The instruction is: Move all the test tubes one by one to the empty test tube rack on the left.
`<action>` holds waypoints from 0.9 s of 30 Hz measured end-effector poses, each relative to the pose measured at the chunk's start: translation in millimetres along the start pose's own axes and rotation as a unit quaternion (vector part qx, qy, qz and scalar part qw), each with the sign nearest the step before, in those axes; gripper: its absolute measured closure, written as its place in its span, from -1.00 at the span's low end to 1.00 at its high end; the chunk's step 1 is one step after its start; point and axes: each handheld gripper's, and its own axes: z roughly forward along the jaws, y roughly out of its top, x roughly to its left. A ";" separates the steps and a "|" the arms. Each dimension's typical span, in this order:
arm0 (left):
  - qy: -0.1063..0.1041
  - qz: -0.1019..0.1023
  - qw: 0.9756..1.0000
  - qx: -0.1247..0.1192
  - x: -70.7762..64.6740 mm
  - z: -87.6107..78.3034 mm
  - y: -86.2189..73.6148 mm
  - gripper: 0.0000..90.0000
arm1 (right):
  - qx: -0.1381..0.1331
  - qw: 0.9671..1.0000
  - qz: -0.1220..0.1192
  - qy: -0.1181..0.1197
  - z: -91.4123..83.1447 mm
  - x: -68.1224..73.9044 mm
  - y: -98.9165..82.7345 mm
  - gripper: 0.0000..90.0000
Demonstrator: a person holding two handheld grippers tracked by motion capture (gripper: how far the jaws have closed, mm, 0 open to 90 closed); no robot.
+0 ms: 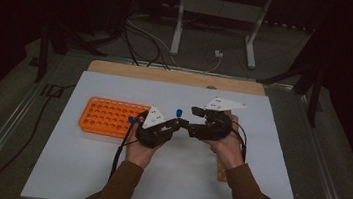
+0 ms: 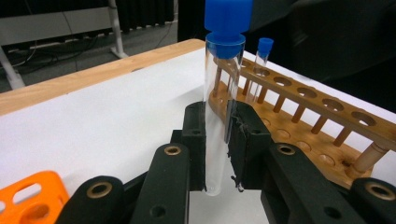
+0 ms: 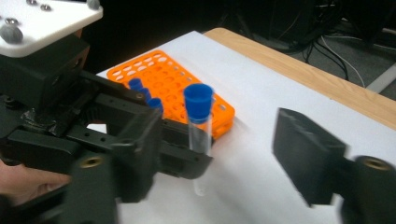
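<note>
A clear test tube with a blue cap stands upright between the jaws of my left gripper, whose pads press on its lower half. In the high view that tube and the left gripper are over the middle of the white board. My right gripper faces it from the right. In the right gripper view, the right gripper has its jaws wide apart. The tube stands between them, touching neither pad.
An orange rack lies at the left with blue-capped tubes at its near end. A wooden rack beside the right hand holds another capped tube. The white board lies on a table with a wooden far edge.
</note>
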 end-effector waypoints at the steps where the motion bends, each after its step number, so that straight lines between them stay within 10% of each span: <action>1: 0.001 -0.001 1.000 0.000 0.5 -0.6 -0.2 0.75 | -0.001 1.000 0.001 -0.002 -1.3 -1.1 -0.2 -0.40; 12: 0.010 -0.004 1.000 -0.009 7.3 -13.0 1.9 0.74 | -0.010 0.999 0.004 -0.032 -13.5 -12.9 -8.8 -0.89; 27: 0.031 -0.015 0.999 -0.029 23.0 -38.0 4.3 0.74 | -0.022 0.998 0.014 -0.054 -31.4 -27.3 -24.0 -0.99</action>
